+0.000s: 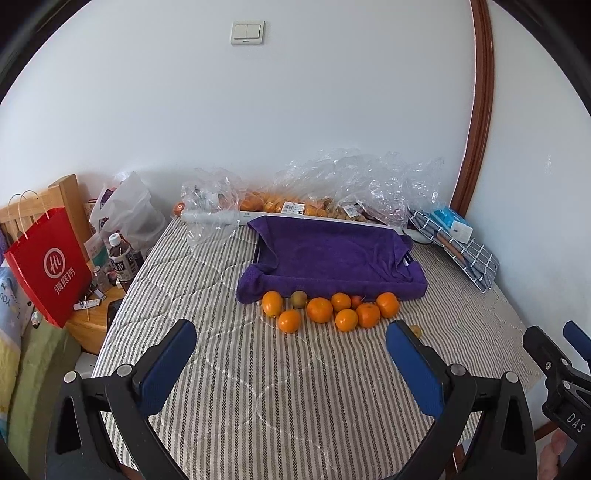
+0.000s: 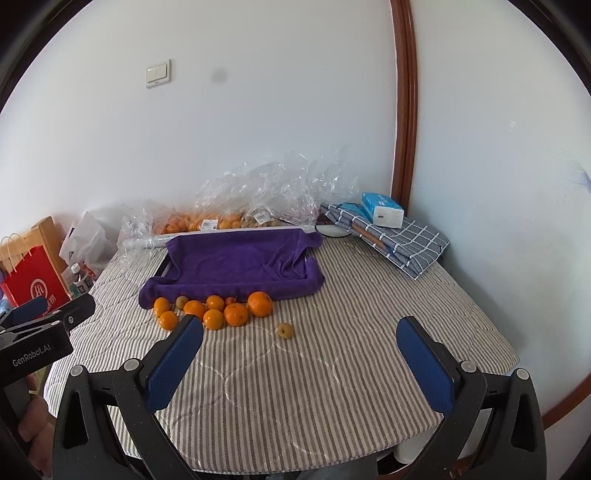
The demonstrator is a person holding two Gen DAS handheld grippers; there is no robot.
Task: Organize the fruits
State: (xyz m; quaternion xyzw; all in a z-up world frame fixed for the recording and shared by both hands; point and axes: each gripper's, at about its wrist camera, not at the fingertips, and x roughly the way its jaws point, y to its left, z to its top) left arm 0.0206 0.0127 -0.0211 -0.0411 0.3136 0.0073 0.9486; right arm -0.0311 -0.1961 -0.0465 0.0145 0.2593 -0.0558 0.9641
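Home bedroom, striped quilted bed, wooden bedside stand with bottles, red shopping bag, wall light switch

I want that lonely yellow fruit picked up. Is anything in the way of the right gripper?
Nothing visible: only bare striped tablecloth lies between the open right gripper and the small yellowish round fruit.

A plain white wall with a light switch meets a brown wooden door frame.
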